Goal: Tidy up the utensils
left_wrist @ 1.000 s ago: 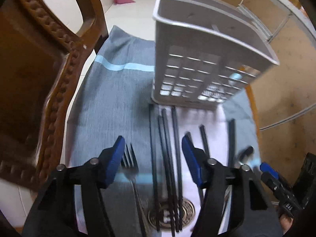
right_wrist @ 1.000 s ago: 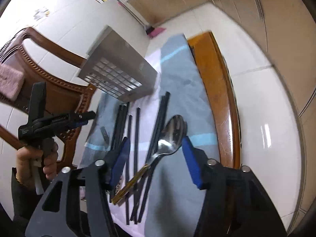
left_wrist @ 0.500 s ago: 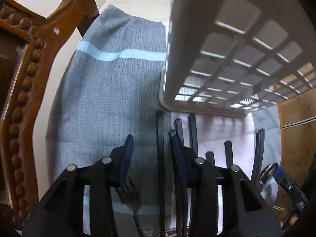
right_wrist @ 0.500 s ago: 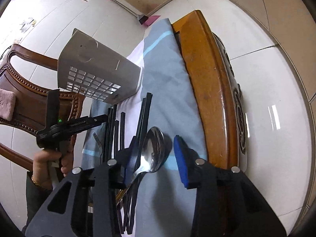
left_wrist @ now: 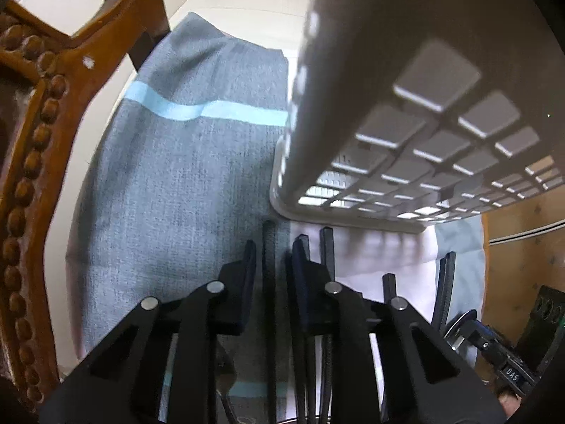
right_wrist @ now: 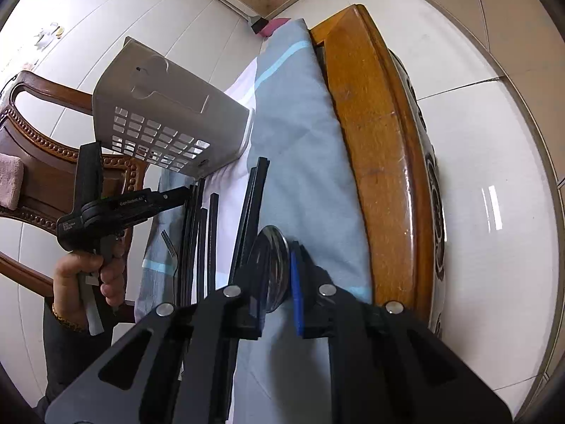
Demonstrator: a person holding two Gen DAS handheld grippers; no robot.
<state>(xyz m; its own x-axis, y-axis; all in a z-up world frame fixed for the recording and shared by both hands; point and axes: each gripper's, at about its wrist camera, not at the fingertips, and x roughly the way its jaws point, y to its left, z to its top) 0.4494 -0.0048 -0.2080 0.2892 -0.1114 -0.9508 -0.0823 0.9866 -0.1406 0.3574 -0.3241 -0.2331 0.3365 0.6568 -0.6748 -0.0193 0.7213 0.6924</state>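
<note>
Both fingers (left_wrist: 271,258) apparently narrower than before

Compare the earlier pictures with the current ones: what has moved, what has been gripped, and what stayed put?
Both grippers came down towards the cloth, their jaws closing. The left gripper now straddles one black chopstick; the right gripper has narrowed around the spoon bowl. Whether either is firmly clamped is unclear. The grey utensil basket, fork and other chopsticks stayed put.
</note>
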